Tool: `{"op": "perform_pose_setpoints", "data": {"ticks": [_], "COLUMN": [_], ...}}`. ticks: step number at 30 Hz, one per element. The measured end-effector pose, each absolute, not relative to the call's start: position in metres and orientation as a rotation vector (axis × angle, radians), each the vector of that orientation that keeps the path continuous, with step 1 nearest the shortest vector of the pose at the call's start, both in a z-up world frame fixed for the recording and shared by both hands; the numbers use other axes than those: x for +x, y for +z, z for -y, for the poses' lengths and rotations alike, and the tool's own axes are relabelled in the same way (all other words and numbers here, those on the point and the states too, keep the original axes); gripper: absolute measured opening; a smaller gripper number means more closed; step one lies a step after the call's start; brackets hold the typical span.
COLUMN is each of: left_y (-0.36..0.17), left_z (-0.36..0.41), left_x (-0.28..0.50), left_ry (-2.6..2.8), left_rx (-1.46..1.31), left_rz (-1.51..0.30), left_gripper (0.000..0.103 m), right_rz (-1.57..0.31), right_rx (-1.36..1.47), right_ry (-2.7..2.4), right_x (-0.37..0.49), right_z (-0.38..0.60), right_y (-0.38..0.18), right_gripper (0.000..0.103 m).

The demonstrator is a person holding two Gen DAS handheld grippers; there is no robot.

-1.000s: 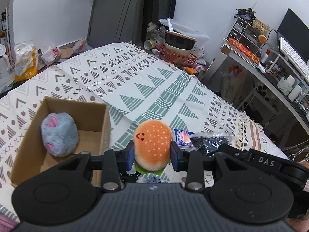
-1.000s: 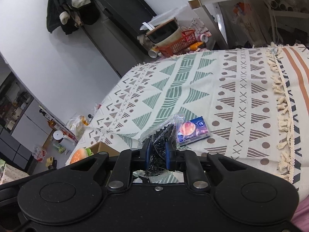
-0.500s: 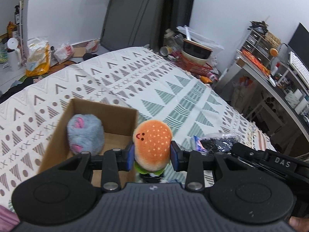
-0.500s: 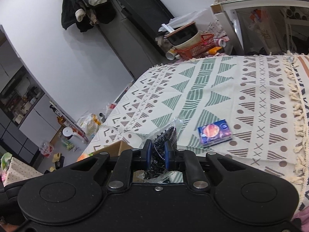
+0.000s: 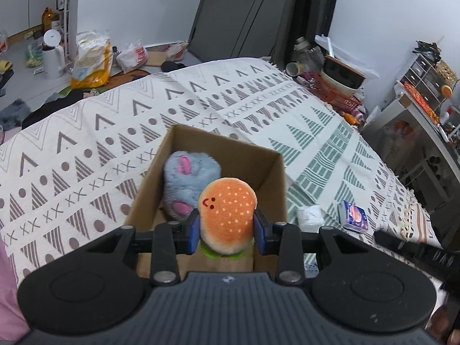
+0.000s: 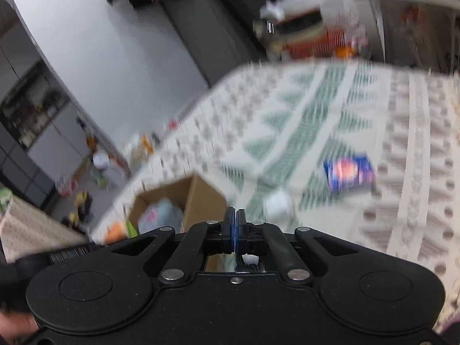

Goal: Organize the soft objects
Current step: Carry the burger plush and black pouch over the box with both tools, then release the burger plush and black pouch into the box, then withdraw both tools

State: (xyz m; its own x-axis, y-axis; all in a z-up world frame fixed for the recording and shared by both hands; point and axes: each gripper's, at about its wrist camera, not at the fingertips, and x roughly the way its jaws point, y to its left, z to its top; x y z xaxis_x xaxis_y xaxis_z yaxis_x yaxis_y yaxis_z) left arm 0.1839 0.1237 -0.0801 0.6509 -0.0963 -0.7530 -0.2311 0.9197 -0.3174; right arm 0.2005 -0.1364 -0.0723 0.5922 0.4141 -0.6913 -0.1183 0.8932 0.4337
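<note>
Since half a second earlier the left gripper had carried the burger toy from beside the cardboard box to above its open top, while the bag of dark bits had gone from the right gripper. The left gripper's blue pads were clamped on either side of the burger toy, which hung over the box next to the grey fluffy toy lying inside. The right gripper's pads were pressed together with nothing between them; its view was blurred. On the patterned blanket, right of the box, lay a small white wad and a blue packet.
</note>
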Motion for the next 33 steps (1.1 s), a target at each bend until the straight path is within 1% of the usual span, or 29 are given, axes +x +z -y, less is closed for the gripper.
{"op": "perform_pose_setpoints", "data": {"ticks": [1, 2, 3, 4, 5, 11, 13, 16, 17, 19, 21, 22, 24, 25, 27, 29, 33], "left_y": [-0.081, -0.083, -0.084, -0.085, -0.086, -0.092, -0.093, -0.094, -0.095, -0.095, -0.094, -0.094, -0.093, -0.092, -0.091, -0.09, -0.089], "left_z": [-0.127, -0.129, -0.131, -0.134, -0.135, -0.144, -0.146, -0.148, -0.15, -0.151, -0.152, -0.152, -0.153, -0.154, -0.155, -0.156, -0.157], "left_x": [0.184, 0.184, 0.184, 0.184, 0.185, 0.184, 0.184, 0.184, 0.184, 0.184, 0.183, 0.183, 0.183, 0.182, 0.181, 0.18, 0.179], "left_ry": [0.082, 0.087, 0.09, 0.094, 0.096, 0.106, 0.099, 0.103, 0.101, 0.102, 0.107, 0.107, 0.104, 0.104, 0.108, 0.11, 0.111], "left_rx": [-0.412, -0.414, -0.416, -0.419, -0.42, -0.436, -0.439, -0.451, -0.46, -0.471, -0.466, -0.465, -0.471, -0.474, -0.475, -0.475, -0.474], "left_rz": [-0.867, -0.868, -0.869, -0.871, -0.873, -0.887, -0.886, -0.896, -0.896, -0.896, -0.892, -0.892, -0.891, -0.889, -0.888, -0.89, -0.892], "left_gripper": [0.036, 0.036, 0.036, 0.036, 0.037, 0.038, 0.04, 0.041, 0.043, 0.045, 0.047, 0.048, 0.053, 0.053, 0.054, 0.055, 0.055], "right_rz": [-0.925, -0.957, -0.982, -1.001, -1.017, -1.079, -1.107, -1.15, -1.168, -1.198, -1.221, -1.221, -1.205, -1.191, -1.162, -1.134, -1.092], "right_rx": [0.371, 0.358, 0.338, 0.324, 0.319, 0.334, 0.351, 0.376, 0.379, 0.386, 0.393, 0.391, 0.375, 0.366, 0.359, 0.355, 0.38], "right_ry": [0.308, 0.306, 0.307, 0.308, 0.317, 0.361, 0.362, 0.365, 0.364, 0.37, 0.375, 0.373, 0.371, 0.372, 0.372, 0.363, 0.357], "right_x": [0.201, 0.201, 0.2, 0.199, 0.196, 0.192, 0.194, 0.198, 0.198, 0.2, 0.201, 0.201, 0.199, 0.198, 0.197, 0.197, 0.197], "right_z": [0.137, 0.135, 0.133, 0.13, 0.126, 0.108, 0.106, 0.104, 0.103, 0.1, 0.097, 0.096, 0.095, 0.094, 0.095, 0.098, 0.106], "right_y": [-0.078, -0.085, -0.089, -0.092, -0.096, -0.109, -0.116, -0.127, -0.132, -0.14, -0.148, -0.151, -0.149, -0.146, -0.139, -0.131, -0.118], "right_gripper": [0.006, 0.016, 0.033, 0.042, 0.054, 0.054, 0.054, 0.053, 0.052, 0.046, 0.031, 0.03, 0.018, 0.014, 0.007, 0.005, 0.004]}}
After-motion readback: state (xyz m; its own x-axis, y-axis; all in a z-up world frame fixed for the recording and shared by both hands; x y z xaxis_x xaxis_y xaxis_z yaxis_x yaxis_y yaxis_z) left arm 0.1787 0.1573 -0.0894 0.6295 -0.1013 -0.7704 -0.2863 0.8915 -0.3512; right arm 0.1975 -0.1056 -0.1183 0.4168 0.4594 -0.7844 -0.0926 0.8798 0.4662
